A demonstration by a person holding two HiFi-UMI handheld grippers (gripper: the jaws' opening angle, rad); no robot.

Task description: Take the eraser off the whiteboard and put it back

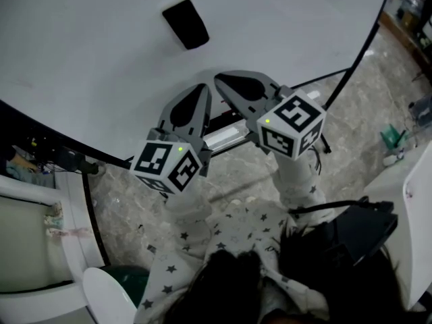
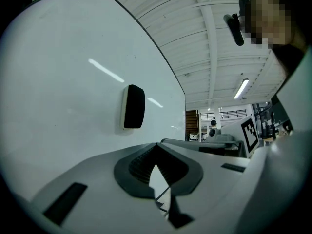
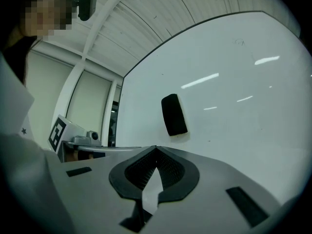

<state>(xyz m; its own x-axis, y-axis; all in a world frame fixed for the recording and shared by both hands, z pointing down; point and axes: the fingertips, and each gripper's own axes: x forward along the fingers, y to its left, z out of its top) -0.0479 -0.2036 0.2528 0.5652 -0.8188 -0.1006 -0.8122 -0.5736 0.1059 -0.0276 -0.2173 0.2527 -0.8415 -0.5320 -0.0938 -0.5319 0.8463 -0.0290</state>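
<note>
White, glossy whiteboard (image 1: 101,66) fills most of the head view. No writing on it that I can see.

Left gripper (image 1: 200,92) and right gripper (image 1: 226,81) sit side by side below the eraser, both aimed at the board. Fingers on each are closed tip to tip with nothing between them; only board shows through the gap behind the tips. Both are empty.

Eraser (image 1: 185,23) is stuck on the board above the two grippers and apart from both, a bit nearer the right one. It hasn't been taken off yet.

- Orientation: it's a rounded black block with its broad back facing out. The long axis runs roughly up and down the board. It looks upright in the left gripper view and tipped slightly in the right gripper view.
- Build: a pale layer shows on the board side in the left gripper view, probably felt.
- Handling (my guess): light, with a stiff shell over a soft pad, not fragile. It's likely held on by a magnet, so expect some pull, then a sudden release.
- Grip: open the fingers first. Pinch across the short width at mid-length, one finger on each long edge, on the hard shell and not the felt. The rounded corners and smooth plastic could slip, so avoid the ends.
</note>
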